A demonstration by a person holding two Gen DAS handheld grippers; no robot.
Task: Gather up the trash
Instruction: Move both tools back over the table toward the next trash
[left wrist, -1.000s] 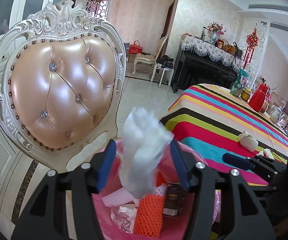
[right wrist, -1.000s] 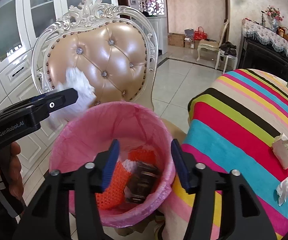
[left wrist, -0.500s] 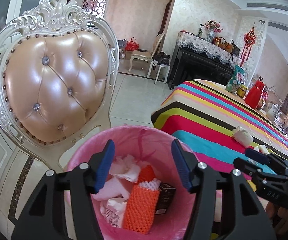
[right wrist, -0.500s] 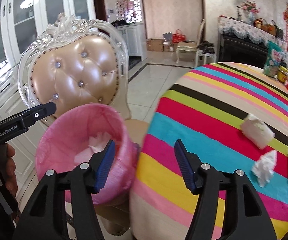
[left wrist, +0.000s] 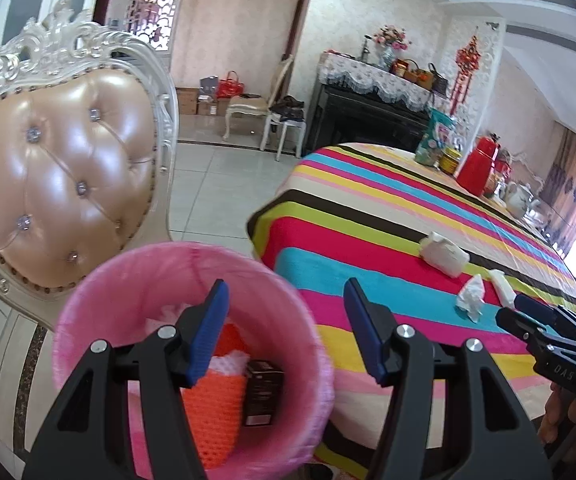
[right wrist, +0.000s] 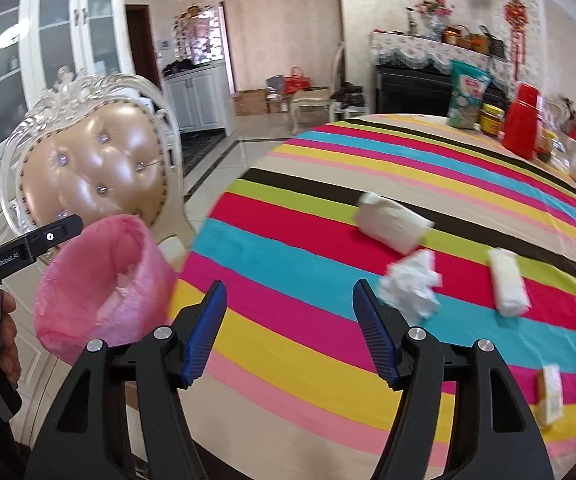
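Right gripper (right wrist: 290, 328): fingers spread wide, holding nothing, above the striped table (right wrist: 288, 360).
Left gripper (left wrist: 285, 330): spread too, empty, over pink bin (left wrist: 87, 304).
Crumpled tissue (right wrist: 410, 286): on the cloth just beyond the right finger; looks feather-light, soft, squashy; pinch its bunched middle.

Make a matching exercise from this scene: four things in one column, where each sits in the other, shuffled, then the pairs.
Things:
1. orange mesh
2. crumpled tissue
3. red thermos
4. pink-lined bin

Places:
A. far end of the striped table
B. in front of the padded chair
C. inside the bin
D. on the table's blue stripe

Pairs: 1-C, 2-D, 3-A, 4-B
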